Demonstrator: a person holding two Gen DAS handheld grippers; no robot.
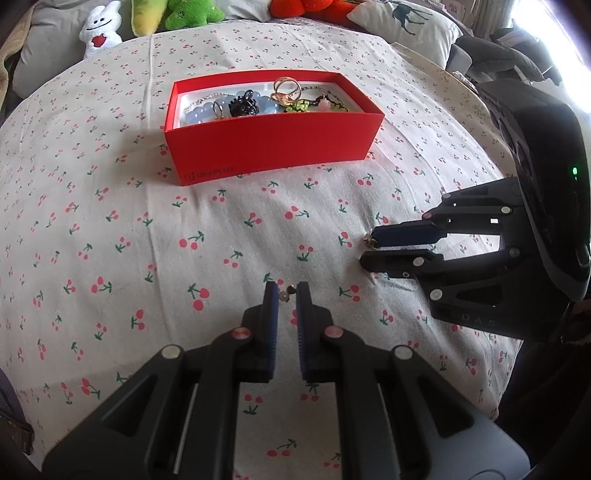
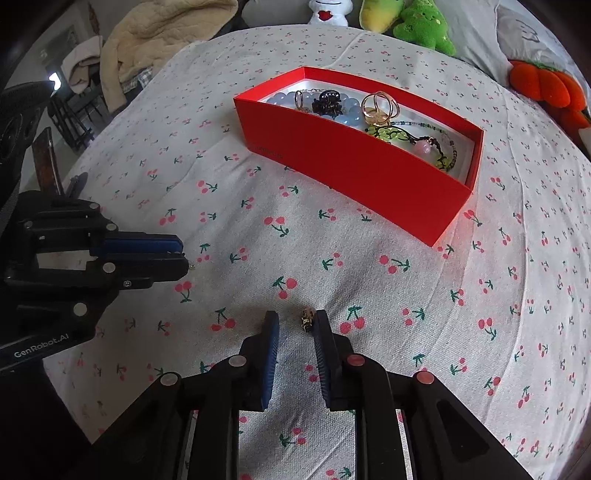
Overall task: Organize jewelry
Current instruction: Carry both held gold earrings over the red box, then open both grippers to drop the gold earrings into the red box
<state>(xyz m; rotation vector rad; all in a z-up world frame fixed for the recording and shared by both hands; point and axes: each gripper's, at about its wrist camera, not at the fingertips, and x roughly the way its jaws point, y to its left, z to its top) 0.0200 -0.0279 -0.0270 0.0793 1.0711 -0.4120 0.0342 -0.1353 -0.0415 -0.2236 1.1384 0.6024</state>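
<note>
my left gripper (image 1: 283, 291) stands part open around a small earring (image 1: 285, 294) on the cherry-print bedsheet (image 1: 147, 229). my right gripper (image 2: 293, 323) is part open, a gold bead (image 2: 306, 319) against its right finger. red cardboard box (image 1: 273, 147) holds beaded jewelry.

Open bedspread (image 1: 221, 229) lies between the near tongs and the far red box (image 1: 273, 147), whose walls block low passage. The right tongs (image 1: 367, 248) crowd the right side; plush toys (image 1: 184, 14) line the far edge.
</note>
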